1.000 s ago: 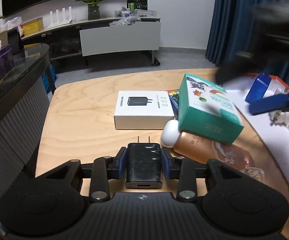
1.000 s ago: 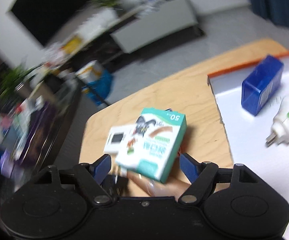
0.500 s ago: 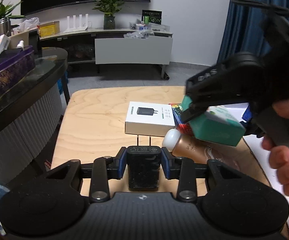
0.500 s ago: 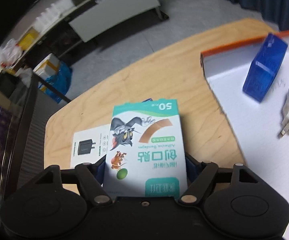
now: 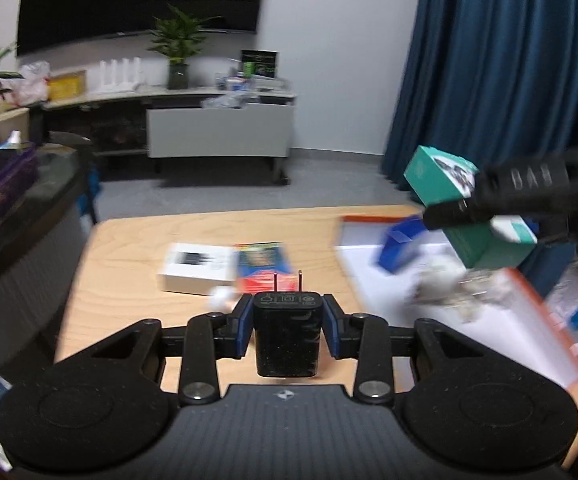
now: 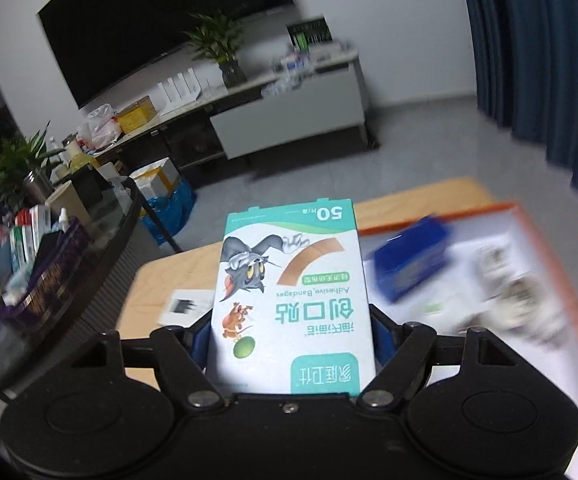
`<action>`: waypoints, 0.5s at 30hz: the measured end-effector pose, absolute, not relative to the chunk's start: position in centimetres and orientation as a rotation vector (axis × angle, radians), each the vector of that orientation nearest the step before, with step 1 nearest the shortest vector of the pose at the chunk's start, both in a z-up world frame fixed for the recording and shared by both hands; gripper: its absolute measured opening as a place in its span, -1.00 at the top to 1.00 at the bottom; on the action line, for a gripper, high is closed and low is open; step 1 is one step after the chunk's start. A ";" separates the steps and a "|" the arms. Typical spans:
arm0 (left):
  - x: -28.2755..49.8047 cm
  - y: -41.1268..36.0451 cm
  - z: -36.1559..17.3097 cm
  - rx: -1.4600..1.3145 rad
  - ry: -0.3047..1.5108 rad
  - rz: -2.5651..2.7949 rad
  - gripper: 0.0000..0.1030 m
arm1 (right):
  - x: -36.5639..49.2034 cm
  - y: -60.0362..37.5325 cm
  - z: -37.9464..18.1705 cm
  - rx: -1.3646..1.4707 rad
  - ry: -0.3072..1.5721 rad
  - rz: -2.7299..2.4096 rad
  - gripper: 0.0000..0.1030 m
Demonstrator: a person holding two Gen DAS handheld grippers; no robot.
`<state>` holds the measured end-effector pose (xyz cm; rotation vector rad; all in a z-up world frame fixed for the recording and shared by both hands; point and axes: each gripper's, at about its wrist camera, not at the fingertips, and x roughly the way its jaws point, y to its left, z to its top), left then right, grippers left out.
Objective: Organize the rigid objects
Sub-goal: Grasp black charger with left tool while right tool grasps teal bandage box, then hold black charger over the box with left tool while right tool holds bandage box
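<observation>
Left wrist view: our left gripper (image 5: 287,322) is clamped on one black charger (image 5: 287,332), its two prongs pointing away at twelve o'clock. Beyond it on the wooden table (image 5: 129,264) we count one white box (image 5: 197,267) and one red-and-blue box (image 5: 264,270), touching side by side; a white rounded thing at their near edge is too blurred to name. At two o'clock our right gripper (image 5: 485,210) carries one teal bandage box (image 5: 445,184) in the air above the orange-rimmed white tray (image 5: 497,336). One blue box (image 5: 399,246) stands in the tray; the pale items beside it are smeared by motion and we cannot count them. The tabletop at nine o'clock lies bare to its rounded edge.

Right wrist view: our right gripper (image 6: 291,336) grips the bandage box (image 6: 293,300) by its long sides, and the box hides most of both blue pads. At two o'clock the tray (image 6: 561,280) holds the blue box (image 6: 411,266) and blurred white plugs, number unclear; the tray's right side is cut off. The white box (image 6: 185,306) shows at nine o'clock, partly hidden.
</observation>
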<state>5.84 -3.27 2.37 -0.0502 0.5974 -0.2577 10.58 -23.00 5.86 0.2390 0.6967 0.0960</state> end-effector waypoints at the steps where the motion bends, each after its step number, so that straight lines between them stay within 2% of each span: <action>1: 5.4 -4.5 2.9 -0.046 0.594 -0.276 0.29 | 9.6 -24.3 6.3 0.211 0.682 0.079 -0.71; 9: 5.3 -13.9 4.3 -0.058 0.601 -0.365 0.29 | 3.7 -32.8 7.5 0.111 0.619 -0.053 -0.71; 15: 5.5 -18.1 3.8 -0.028 0.608 -0.377 0.29 | 2.4 -34.6 6.2 0.091 0.616 -0.063 -0.71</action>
